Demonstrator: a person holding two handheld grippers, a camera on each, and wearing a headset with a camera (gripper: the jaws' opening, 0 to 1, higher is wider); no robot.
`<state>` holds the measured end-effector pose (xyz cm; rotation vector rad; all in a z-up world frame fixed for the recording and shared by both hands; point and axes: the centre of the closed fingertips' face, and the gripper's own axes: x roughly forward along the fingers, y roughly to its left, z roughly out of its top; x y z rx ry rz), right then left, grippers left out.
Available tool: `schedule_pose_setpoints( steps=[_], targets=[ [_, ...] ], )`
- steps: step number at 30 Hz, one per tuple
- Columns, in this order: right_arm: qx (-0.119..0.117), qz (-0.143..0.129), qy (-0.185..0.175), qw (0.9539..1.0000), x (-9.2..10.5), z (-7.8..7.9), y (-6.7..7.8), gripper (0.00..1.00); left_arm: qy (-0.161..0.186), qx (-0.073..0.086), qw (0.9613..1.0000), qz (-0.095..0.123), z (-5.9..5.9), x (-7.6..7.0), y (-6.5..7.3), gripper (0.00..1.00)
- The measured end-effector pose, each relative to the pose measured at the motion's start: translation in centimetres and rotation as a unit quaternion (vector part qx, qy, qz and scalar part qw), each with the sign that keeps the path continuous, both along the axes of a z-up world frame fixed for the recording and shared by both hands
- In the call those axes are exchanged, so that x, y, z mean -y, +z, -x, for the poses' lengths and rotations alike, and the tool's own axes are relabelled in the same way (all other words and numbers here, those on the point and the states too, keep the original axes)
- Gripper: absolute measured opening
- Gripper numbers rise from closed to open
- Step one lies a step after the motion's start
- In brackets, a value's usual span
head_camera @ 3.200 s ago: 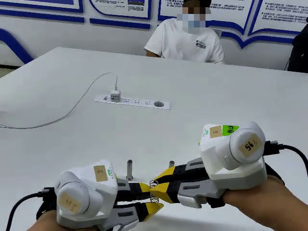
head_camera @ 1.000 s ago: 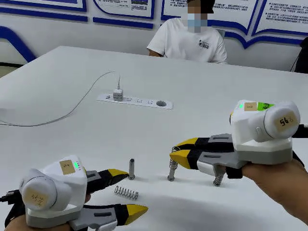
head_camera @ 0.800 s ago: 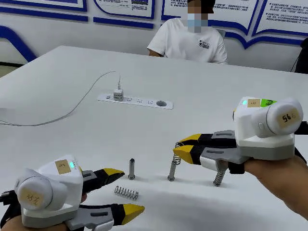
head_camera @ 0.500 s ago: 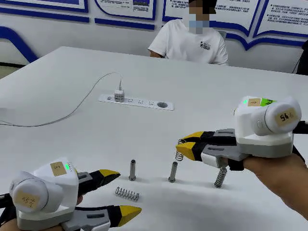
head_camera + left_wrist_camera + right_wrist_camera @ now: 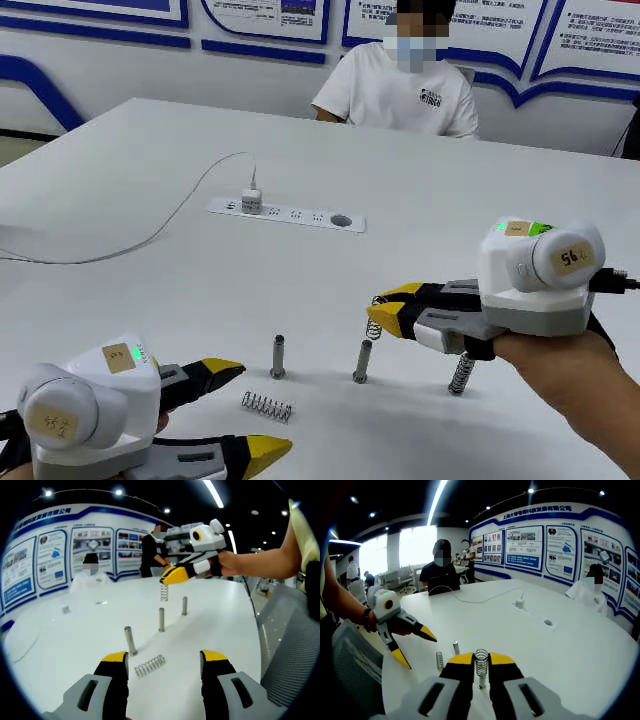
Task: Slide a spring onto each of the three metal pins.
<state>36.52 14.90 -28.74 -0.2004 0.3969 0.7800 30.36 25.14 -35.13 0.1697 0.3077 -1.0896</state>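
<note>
Right hand-held gripper (image 5: 385, 310), right of centre in the head view. Jaws are closed on the top of the held spring (image 5: 374, 322), which hangs upright below the yellow tips. Its lower end sits just above the middle pin (image 5: 362, 361), apart from it and a touch to the right of the pin's top. In the right gripper view the coil is pinched between the two tips at bottom centre.

Left hand-held gripper (image 5: 245, 410), lower left corner. Jaws are wide open with nothing gripped. The loose spring (image 5: 266, 406) lies on its side on the white tabletop (image 5: 200, 290). In the left gripper view it lies between the two spread tips, nearer the left-hand one; contact cannot be told.

Pins stand upright in a row across lower centre.
- Left pin (image 5: 278, 356): bare, just above the loose spring in the frame.
- Middle pin: bare.
- Right pin (image 5: 461, 373): carries the fitted spring (image 5: 184, 607) coiled round its shaft, partly tucked under the right hand-held gripper's body.

A power strip (image 5: 287, 212) lies at upper centre of the head view. A white charger (image 5: 252, 200) is plugged in at its left end, and a cable (image 5: 150, 232) curves off to the left edge. A seated person (image 5: 400, 85) in a white shirt is at the far side, top of frame.
</note>
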Motion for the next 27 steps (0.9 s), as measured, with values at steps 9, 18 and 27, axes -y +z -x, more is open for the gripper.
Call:
schedule_pose_setpoints(
  steps=[9, 18, 27],
  targets=[
    [-0.008, 0.000, -0.004, 1.0000, 0.0, -0.3, -1.1, 0.12, 0.003, -0.003, 1.0000, 0.001, 0.0, -0.2, -0.1, 0.59],
    [-0.016, -0.001, -0.005, 0.9999, 0.0, -0.4, -1.7, 0.12, 0.006, -0.004, 1.0000, 0.000, -0.2, -0.4, -0.4, 0.59],
    [-0.018, -0.004, -0.006, 0.9998, 0.0, -0.7, -2.1, 0.12, 0.009, -0.005, 0.9999, 0.000, -0.2, -0.5, -0.5, 0.58]
  ],
)
